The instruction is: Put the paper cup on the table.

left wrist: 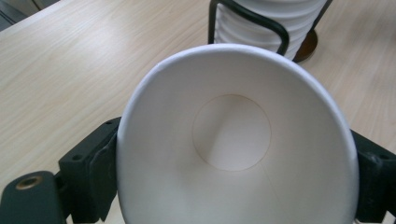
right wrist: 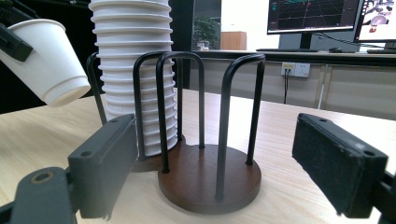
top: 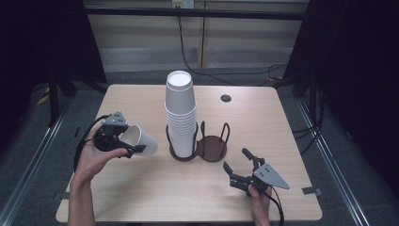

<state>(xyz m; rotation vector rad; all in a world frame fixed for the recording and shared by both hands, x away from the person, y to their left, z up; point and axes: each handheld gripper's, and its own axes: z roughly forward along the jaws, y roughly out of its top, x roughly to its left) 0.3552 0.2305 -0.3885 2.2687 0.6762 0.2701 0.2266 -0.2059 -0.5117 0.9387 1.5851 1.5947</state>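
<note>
Setting: light wooden tabletop (top: 141,188) with rounded corners on a grey floor, dark curtains at both sides, a pale wall panel and trailing cables behind.
Tabletop detail: a small round dark hole (top: 226,98) sits near the far edge, right of centre.
Cup holder: a dark brown double-ring holder (top: 211,148) with black wire hoops stands at the middle of the tabletop; in the right gripper view its nearer round base (right wrist: 210,179) is bare.
Stack: a tall stack of white paper cups (top: 180,115) stands mouth-down in the holder's left ring, rising well above the hoops.
Single cup: one white paper cup (top: 141,140) is held off the tabletop just left of the stack, tilted, its base pointing toward the stack and slightly down; it is apart from the stack.
Left hand-held gripper: the left hand-held gripper (top: 126,143) pinches the cup near its rim, one black jaw on each side of the wall; in the left gripper view the open mouth (left wrist: 233,140) faces the camera.
Right hand-held gripper: the right hand-held gripper (top: 237,160) is low over the tabletop, near the holder's right ring, aimed at it; its jaws are spread wide with nothing between them.
Hands: the left hand (top: 96,157) wraps its gripper's body; the right hand (top: 259,195) grips from below, near the front edge.
</note>
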